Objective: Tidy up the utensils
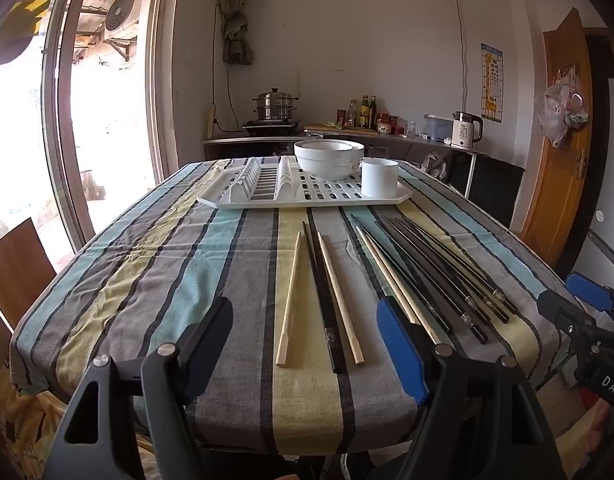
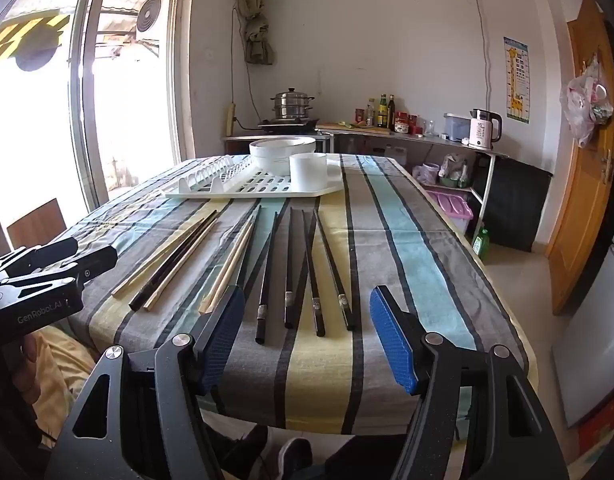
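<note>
Several chopsticks lie lengthwise on the striped tablecloth. Pale wooden chopsticks (image 1: pixel 290 300) and a black one (image 1: pixel 323 300) lie in front of my left gripper (image 1: pixel 307 340), which hovers open over the table's near edge with nothing between its fingers. More black chopsticks (image 1: pixel 439 272) fan out to the right. In the right wrist view the black chopsticks (image 2: pixel 307 276) lie ahead of my right gripper (image 2: pixel 307 340), also open and holding nothing. Wooden chopsticks (image 2: pixel 227 268) lie left of them. A white cup (image 1: pixel 379 178) (image 2: pixel 308 172) stands on the white drying rack (image 1: pixel 235 200) (image 2: pixel 211 194).
Stacked white bowls (image 1: pixel 329 158) (image 2: pixel 281 152) sit on the rack behind the cup. A counter along the back wall carries a steamer pot (image 1: pixel 275 106), bottles (image 1: pixel 367 112) and a kettle (image 1: pixel 465 130). A wooden chair (image 1: pixel 15 268) stands left of the table, by the window.
</note>
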